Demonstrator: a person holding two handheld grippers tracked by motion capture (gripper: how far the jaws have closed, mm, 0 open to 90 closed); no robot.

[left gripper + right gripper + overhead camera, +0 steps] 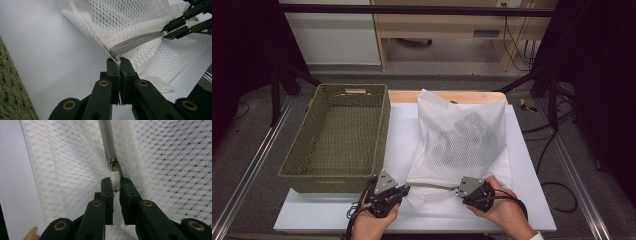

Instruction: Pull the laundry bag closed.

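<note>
Lower centre of the high view: white mesh laundry bag (459, 145) lies on desk; soft, light, floppy. Left claw (117, 62) pinches zipper-end corner; right claw (115, 185) grips white zipper pull (114, 178); best holds.

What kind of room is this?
Probably a lab or workshop set up for recording. A white table stands inside a black metal frame, loose cables trail over the floor, and a person works a mesh laundry bag with hand-held grippers.

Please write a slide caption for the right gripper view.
Right gripper clamps the white zipper pull of a mesh laundry bag.
</note>
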